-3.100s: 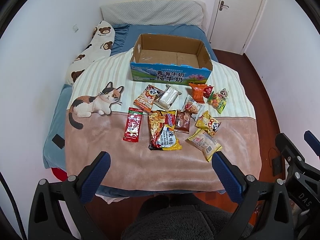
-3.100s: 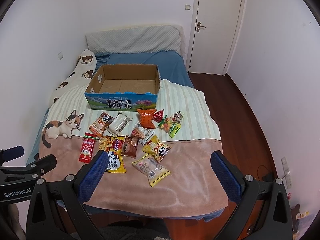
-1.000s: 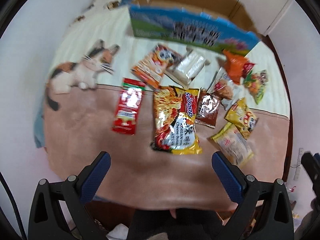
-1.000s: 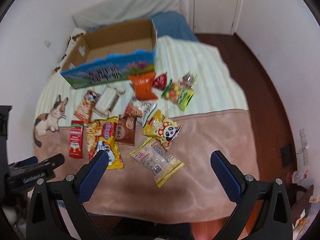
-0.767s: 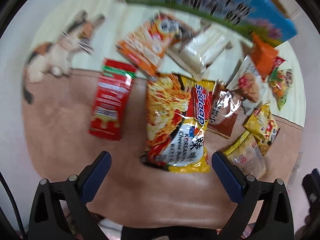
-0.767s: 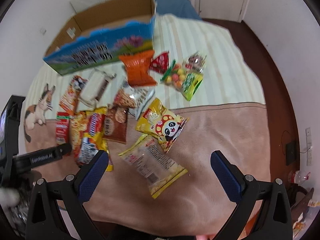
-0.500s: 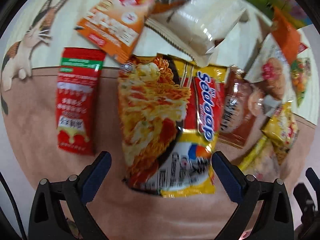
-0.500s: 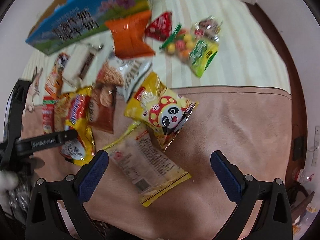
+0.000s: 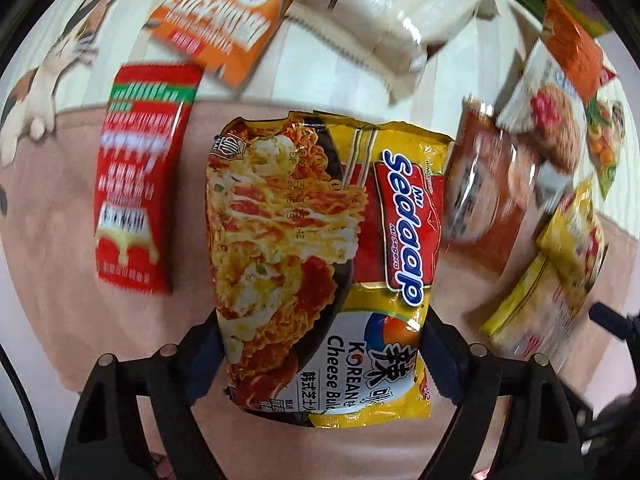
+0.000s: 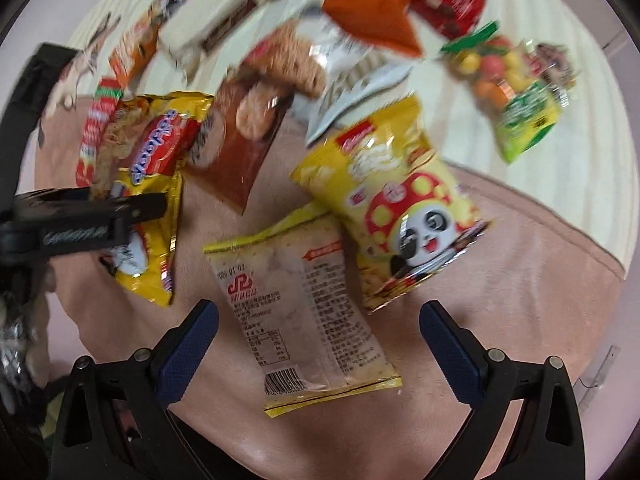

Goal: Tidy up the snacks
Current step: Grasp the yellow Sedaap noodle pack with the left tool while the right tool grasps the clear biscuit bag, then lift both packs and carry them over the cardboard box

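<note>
A yellow-and-red Sedaap noodle packet [image 9: 320, 248] lies flat on the pink blanket. My left gripper [image 9: 320, 352] is open, its blue pads on either side of the packet's near end. In the right wrist view the same packet [image 10: 148, 184] shows at left with the left gripper's black body over it. My right gripper [image 10: 316, 340] is open around the near end of a yellow-edged clear snack bag [image 10: 304, 308]. A yellow panda snack bag [image 10: 400, 216] lies just beyond it.
Around the noodles lie a red sachet [image 9: 136, 176], an orange packet [image 9: 224, 20], a white wrapped cake [image 9: 400, 12] and a brown packet [image 9: 484, 196]. An orange bag [image 10: 372, 4], a red triangle pack [image 10: 452, 4] and a green candy bag [image 10: 516, 92] lie farther back.
Both grippers have dropped from high above the bed to just over the blanket. The left now straddles the noodle packet; the right straddles the clear snack bag. Both stay open.
</note>
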Tool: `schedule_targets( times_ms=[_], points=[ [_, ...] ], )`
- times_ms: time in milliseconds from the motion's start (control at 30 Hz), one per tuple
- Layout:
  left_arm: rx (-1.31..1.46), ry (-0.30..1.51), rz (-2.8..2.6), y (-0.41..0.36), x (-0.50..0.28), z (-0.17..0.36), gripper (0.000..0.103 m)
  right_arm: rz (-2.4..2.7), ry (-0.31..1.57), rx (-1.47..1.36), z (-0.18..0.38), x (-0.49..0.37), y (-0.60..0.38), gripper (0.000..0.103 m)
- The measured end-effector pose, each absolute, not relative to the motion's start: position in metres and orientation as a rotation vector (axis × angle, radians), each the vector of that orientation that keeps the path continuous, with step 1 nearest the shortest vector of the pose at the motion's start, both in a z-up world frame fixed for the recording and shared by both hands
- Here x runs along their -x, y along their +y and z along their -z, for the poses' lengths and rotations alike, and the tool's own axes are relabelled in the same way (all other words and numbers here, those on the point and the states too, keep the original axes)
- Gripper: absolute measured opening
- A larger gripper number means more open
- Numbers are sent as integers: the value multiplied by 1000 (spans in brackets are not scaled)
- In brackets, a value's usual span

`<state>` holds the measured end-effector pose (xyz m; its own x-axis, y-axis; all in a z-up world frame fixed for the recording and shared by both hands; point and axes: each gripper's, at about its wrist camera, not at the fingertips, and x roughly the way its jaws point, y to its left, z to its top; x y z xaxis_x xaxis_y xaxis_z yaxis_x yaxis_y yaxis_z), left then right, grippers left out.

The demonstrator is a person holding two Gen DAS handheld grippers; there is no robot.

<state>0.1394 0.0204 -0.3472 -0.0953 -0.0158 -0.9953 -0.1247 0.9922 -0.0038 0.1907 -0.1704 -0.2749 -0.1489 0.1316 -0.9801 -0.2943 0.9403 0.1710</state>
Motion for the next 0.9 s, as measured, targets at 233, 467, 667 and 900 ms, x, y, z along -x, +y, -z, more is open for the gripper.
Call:
schedule_targets(
  times_ms=[233,467,667,900],
  points=[
    [136,1702,-75,32,-108,364,86,-296,1809,-81,310,-186,-169,84],
    [136,1737,-62,41,-112,399,86,-243,1896,-439,315,-180,-176,80],
    [174,1745,-68,49,-123,416,89,-191,1840,-247,314,-188,-147,83],
    [175,1713,-75,49,-131,407,86,-121,1805,-228,334,-199,-117,66]
  ],
)
